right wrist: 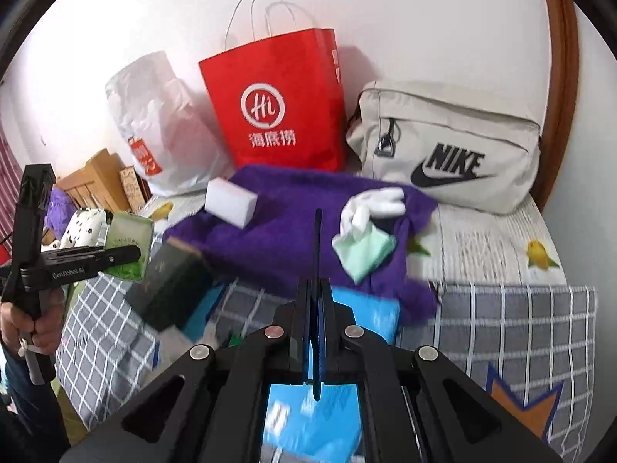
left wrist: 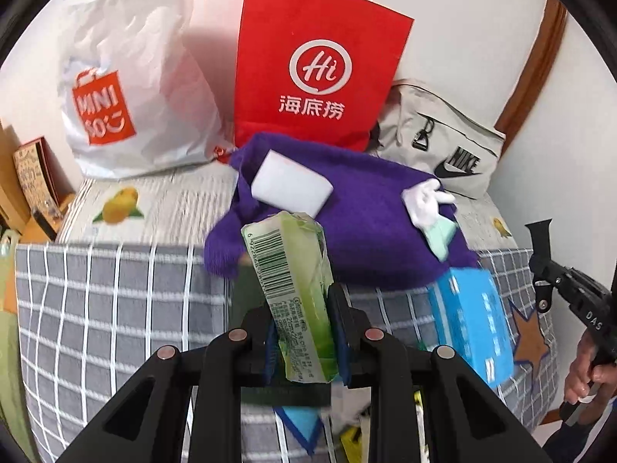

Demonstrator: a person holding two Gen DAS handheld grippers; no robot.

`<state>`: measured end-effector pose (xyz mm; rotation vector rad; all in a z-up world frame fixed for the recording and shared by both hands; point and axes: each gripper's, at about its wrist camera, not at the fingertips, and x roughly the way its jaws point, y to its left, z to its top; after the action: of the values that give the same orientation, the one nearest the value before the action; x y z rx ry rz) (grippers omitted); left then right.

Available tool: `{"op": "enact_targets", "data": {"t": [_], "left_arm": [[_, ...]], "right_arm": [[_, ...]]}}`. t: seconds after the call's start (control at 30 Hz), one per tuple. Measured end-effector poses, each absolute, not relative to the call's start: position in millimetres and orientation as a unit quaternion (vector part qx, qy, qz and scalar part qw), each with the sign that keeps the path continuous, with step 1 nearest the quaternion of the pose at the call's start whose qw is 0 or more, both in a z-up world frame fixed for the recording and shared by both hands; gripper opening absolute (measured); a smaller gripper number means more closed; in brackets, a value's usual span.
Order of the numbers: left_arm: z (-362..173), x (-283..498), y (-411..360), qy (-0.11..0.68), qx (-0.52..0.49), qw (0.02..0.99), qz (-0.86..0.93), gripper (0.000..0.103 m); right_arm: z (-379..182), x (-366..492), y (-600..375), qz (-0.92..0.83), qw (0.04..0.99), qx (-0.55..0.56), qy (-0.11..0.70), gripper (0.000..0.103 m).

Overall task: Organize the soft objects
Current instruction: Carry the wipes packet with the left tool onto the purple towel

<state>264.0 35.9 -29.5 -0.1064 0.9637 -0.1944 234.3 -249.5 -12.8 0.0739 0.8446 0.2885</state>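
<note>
My left gripper (left wrist: 304,308) is shut on a green tissue pack (left wrist: 293,270) with a barcode, held upright above the bed; from the right wrist view this gripper (right wrist: 119,256) and pack (right wrist: 129,235) are at far left. My right gripper (right wrist: 318,281) is shut, with a thin dark edge sticking up between its pads and a blue pack (right wrist: 314,401) hanging beneath it. That blue pack (left wrist: 470,320) floats blurred beside the right gripper (left wrist: 547,281). A purple cloth (left wrist: 358,231) lies ahead, bearing a white sponge (left wrist: 289,187) and a white-and-mint sock (left wrist: 432,212).
A red paper bag (left wrist: 320,69), a white plastic bag (left wrist: 127,77) and a beige Nike bag (right wrist: 455,146) stand along the wall. A dark green box (right wrist: 169,281) lies on the grey checked quilt (left wrist: 108,308). A hand (right wrist: 34,328) grips the left tool.
</note>
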Motion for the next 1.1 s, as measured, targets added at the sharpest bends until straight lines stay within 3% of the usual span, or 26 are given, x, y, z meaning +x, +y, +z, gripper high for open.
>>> {"op": "enact_targets", "data": {"t": [0.57, 0.9, 1.1], "left_arm": [[-55, 365, 15, 0.502, -0.043, 0.856, -0.112, 0.023], [-80, 388, 15, 0.532, -0.040, 0.839, -0.111, 0.023], [-84, 394, 18, 0.528, -0.038, 0.842, -0.105, 0.023]], "right_arm": [[-36, 345, -225, 0.152, 0.886, 0.028, 0.438, 0.003], [-82, 376, -222, 0.156, 0.852, 0.037, 0.498, 0.003], [-81, 387, -213, 0.159, 0.849, 0.014, 0.504, 0.003]]}}
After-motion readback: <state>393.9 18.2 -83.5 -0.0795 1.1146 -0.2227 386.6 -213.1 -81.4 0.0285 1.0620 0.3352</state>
